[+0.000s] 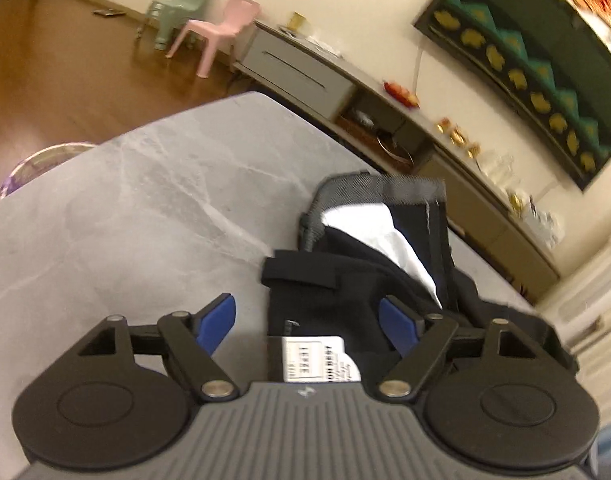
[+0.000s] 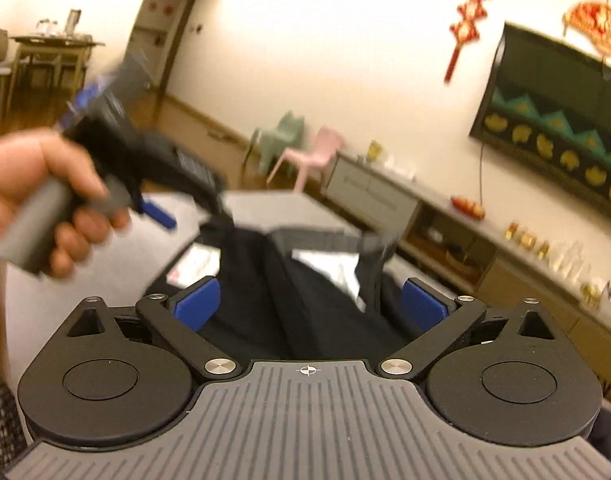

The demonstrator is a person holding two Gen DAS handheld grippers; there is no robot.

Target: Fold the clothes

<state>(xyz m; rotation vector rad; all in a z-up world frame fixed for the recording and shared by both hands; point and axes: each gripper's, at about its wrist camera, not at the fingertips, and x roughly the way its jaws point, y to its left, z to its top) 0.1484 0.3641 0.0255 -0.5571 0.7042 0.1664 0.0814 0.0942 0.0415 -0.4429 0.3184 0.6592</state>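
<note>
Black trousers (image 1: 329, 280) with a grey waistband (image 1: 385, 186) and white pocket lining (image 1: 369, 232) lie bunched on the grey marble table (image 1: 125, 200). My left gripper (image 1: 309, 322) is open. Its blue pads straddle the near edge of the cloth, where a white label (image 1: 313, 360) shows. In the right wrist view my right gripper (image 2: 309, 304) is also open, with the trousers (image 2: 313, 276) spread between and beyond its pads. A hand (image 2: 33, 184) holds the blurred left gripper at the cloth's far left corner. Whether any pad touches the cloth I cannot tell.
A long grey sideboard (image 1: 305, 72) with ornaments runs along the wall behind the table, under a dark screen (image 1: 525, 80). A pink chair (image 1: 221, 28) and a green chair (image 1: 177, 8) stand on the wooden floor. A purple round object (image 1: 37, 164) sits past the table's left edge.
</note>
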